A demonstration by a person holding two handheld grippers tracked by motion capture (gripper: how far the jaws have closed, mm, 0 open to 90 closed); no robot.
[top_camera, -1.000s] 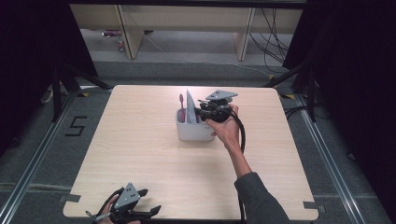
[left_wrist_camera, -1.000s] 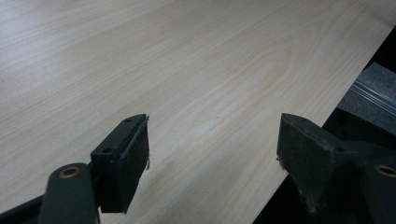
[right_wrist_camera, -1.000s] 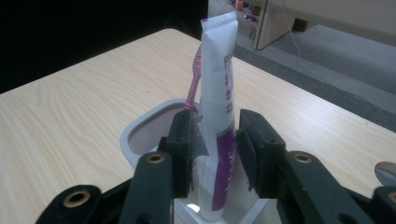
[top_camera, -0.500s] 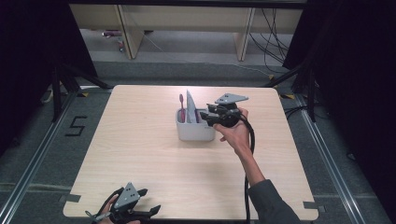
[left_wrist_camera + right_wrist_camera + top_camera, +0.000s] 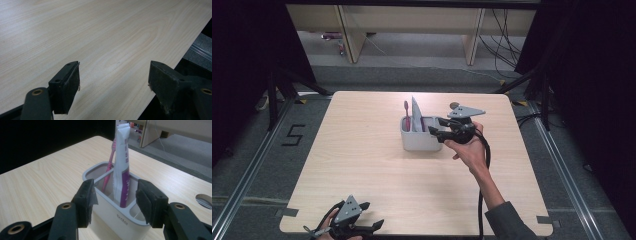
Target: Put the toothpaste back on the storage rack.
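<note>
Right beside the grey holder [image 5: 419, 140] on the table [image 5: 362, 170], hovered the right gripper [image 5: 437, 128], jaws just opening, empty. Inside the holder, upright: toothpaste tube [image 5: 121, 167], pink toothbrush [image 5: 109, 167]. Well apart from the holder, at the table's near edge: left gripper [image 5: 371, 216], wide, empty.

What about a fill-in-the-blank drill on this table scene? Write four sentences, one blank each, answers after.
1. The toothpaste tube stands upright in the grey ____.
2. The toothbrush beside the tube is ____ in colour.
3. The right gripper has its jaws ____, with nothing pressed between the pads.
4. The left gripper sits open at the table's ____ edge in the high view.

Missing words: holder; pink; open; near
</note>
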